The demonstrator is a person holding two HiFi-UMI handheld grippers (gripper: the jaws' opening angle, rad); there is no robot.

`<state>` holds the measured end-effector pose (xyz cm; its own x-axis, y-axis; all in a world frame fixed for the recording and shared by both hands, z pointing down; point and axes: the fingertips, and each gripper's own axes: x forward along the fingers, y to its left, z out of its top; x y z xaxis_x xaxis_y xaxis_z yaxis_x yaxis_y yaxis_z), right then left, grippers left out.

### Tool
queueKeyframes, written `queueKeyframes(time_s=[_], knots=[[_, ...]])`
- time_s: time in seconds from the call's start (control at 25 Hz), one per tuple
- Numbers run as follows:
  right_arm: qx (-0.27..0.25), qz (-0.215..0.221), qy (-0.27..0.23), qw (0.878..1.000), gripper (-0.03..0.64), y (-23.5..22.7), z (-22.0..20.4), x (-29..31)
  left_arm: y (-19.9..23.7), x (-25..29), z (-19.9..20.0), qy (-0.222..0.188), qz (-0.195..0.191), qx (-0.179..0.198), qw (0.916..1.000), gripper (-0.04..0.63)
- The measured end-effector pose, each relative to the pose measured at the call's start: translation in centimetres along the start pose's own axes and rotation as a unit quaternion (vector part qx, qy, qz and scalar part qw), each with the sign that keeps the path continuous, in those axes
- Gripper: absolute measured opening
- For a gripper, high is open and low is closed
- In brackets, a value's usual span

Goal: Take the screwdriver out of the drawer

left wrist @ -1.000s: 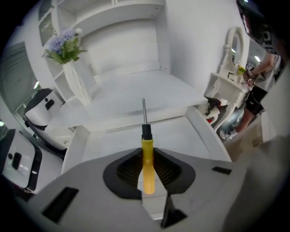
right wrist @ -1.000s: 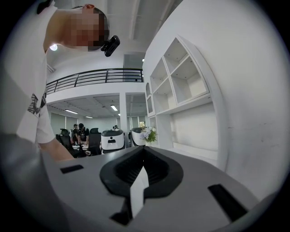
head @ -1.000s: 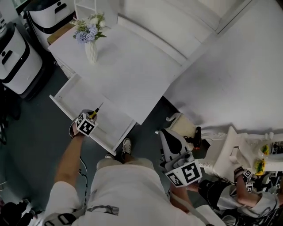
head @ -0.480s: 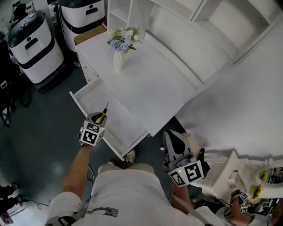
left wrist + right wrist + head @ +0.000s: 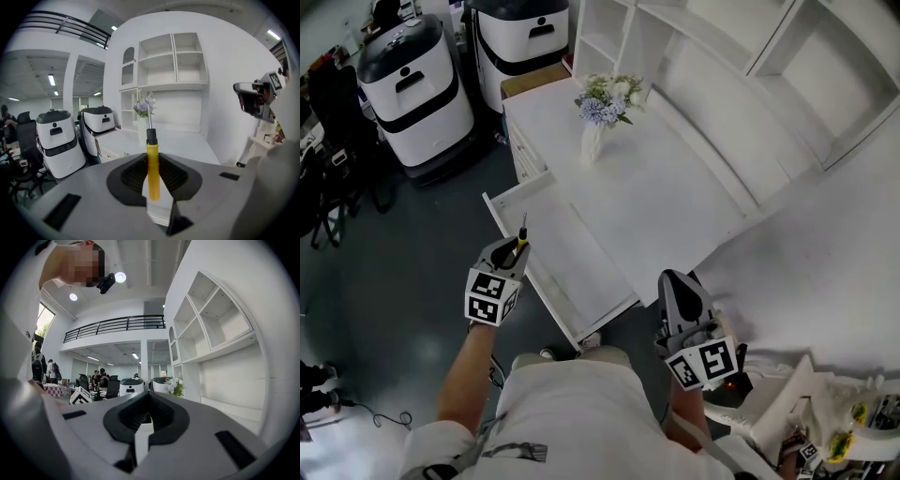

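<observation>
Two tools show in a steep downward view. Left tool (image 5: 516,249) pinches the screwdriver (image 5: 521,238) mid-handle. The handle is yellow w/ a black collar, and a thin metal shaft sticks out past the jaws toward 12 o'clock. It sits over the open drawer's (image 5: 501,201) left rim, at 7 o'clock from the flower vase (image 5: 592,142) on the white tabletop (image 5: 675,192). Right tool (image 5: 678,286), at 4 o'clock, is pressed together and empty. The step looks nearly done. To finish well, keep the pinch firm, keep the shaft tip off the drawer rim, and move away w/o tilting, as the smooth handle could slip.
</observation>
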<state>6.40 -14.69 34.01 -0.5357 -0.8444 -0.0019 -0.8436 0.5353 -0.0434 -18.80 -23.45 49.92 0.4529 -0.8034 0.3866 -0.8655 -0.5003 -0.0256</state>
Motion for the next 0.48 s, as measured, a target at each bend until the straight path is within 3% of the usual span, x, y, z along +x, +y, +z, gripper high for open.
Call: queueKeyframes(time_s=[0.24, 0.48], knots=[[-0.013, 0.014, -0.012, 1.0, 0.009, -1.8, 1.7, 2.0, 2.1, -3.2, 5.3, -0.07, 0.044, -0.011, 0.9966, 0.081], [-0.027, 0.015, -0.022, 0.999, 0.009, -4.1, 3.0, 2.8, 2.6, -7.0, 11.3, -0.149, 0.07, 0.01, 0.9864, 0.083]])
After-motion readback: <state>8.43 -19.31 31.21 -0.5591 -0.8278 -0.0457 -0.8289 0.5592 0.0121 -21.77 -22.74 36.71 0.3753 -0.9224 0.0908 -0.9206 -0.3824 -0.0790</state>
